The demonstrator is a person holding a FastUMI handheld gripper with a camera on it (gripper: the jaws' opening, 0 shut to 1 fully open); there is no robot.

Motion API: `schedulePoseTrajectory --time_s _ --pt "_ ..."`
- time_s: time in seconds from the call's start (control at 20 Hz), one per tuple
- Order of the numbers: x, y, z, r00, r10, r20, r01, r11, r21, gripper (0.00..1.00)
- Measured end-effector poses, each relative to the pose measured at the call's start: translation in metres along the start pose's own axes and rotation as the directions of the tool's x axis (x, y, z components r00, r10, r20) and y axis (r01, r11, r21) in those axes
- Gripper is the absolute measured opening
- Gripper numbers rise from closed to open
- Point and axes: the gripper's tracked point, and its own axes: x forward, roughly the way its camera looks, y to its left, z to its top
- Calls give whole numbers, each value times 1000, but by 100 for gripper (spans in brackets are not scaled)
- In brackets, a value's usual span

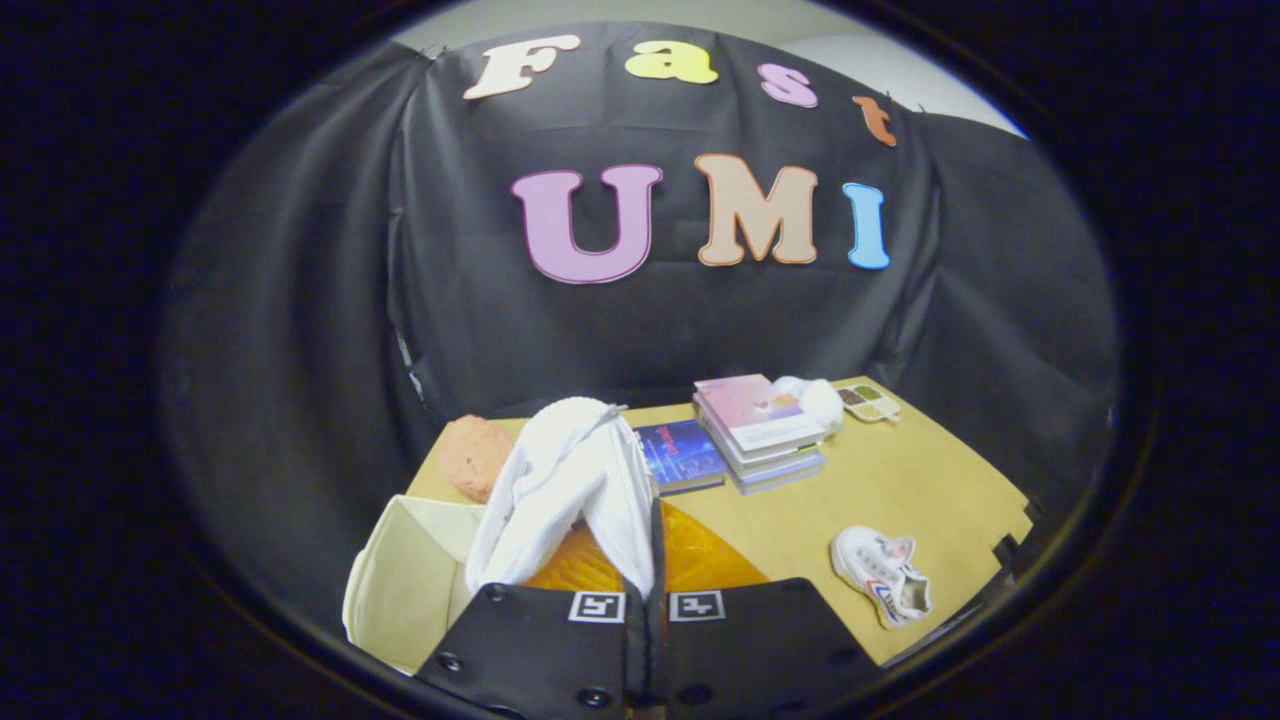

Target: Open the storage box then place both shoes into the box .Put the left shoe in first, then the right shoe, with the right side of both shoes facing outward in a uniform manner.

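My hand-held gripper (645,590) is pinched tight on one white shoe (570,490), seemingly over the half-hidden box (400,580). A second shoe (885,575) lies on the counter (900,490).

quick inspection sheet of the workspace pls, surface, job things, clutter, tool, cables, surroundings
surface: tan wooden table.
job's things: white shoe held up above the storage box, which is open, cream flap out, orange inside; second shoe lies on the table beyond the fingers.
clutter: stacked books, blue book, white bundle, small tray, pinkish lump.
tool: fingers closed on the held shoe.
cables: nothing seen.
surroundings: black cloth wall.
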Motion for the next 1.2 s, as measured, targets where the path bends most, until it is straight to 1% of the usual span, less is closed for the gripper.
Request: schedulePoseTrajectory --time_s 0.15,0.25,0.3,0.4,0.55,0.65,0.75,0.85,1.0,1.1,1.15,1.2 --pt "-11 47 -17 997 67 -24 -68 996 -57 2" --pt "-16 87 -22 992 121 -30 -122 991 -44 2" --pt "-14 102 -27 991 132 -39 -133 991 -31 2" --pt "-8 120 -41 991 108 -75 -110 994 -19 3" --pt "6 133 -64 988 64 -138 -73 996 -60 3" --pt "15 140 -84 979 58 -194 -72 995 -67 3" --pt "20 143 -101 966 59 -252 -73 996 -47 4" --pt "35 146 -113 955 74 -287 -80 997 -8 6" --pt "32 151 -117 938 106 -330 -105 994 22 33" --pt "29 149 -125 926 113 -361 -124 992 -7 51" --pt "24 156 -123 923 147 -355 -159 987 -4 60" --pt "24 163 -115 928 190 -322 -195 981 16 69"
